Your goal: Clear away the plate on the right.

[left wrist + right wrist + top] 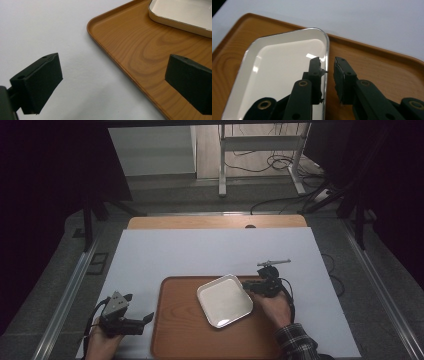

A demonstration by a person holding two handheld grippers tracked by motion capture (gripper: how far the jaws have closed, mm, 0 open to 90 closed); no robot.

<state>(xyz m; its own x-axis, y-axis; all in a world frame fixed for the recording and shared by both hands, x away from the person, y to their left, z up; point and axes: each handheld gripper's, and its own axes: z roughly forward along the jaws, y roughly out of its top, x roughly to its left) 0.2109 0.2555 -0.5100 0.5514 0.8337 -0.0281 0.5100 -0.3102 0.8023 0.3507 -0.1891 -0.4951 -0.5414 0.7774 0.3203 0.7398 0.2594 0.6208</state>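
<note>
High view first: a white square enamel-look dish with rounded corners and a thin metallic rim (224, 300) sits turned cornerwise on a brown wood-grain serving tray (175, 330), which lies on the white table sheet (210, 250). The dish rests toward the tray's far right part, flat on its base.

At the dish's right-hand edge is the right gripper (257, 287). In the right gripper view its two black jaws straddle the rim (327, 62), one inside the dish and one outside, with a narrow gap showing on the outer side; they look slightly parted and not pressing, though the inner pad is hard to judge against its own reflection. So the rim is between them but, by my reading, not pinched.

Resting low by the tray's near left corner, the left gripper (137, 317) has its jaws spread wide with nothing between them (tray edge and table show through the gap).

The dish looks stiff, fairly light and glossy, so likely slippery; a hard pinch could chip the coating. Its raised rim mid-side seems the only sensible place to grip, deep enough that the wall sits fully between the pads.
</note>
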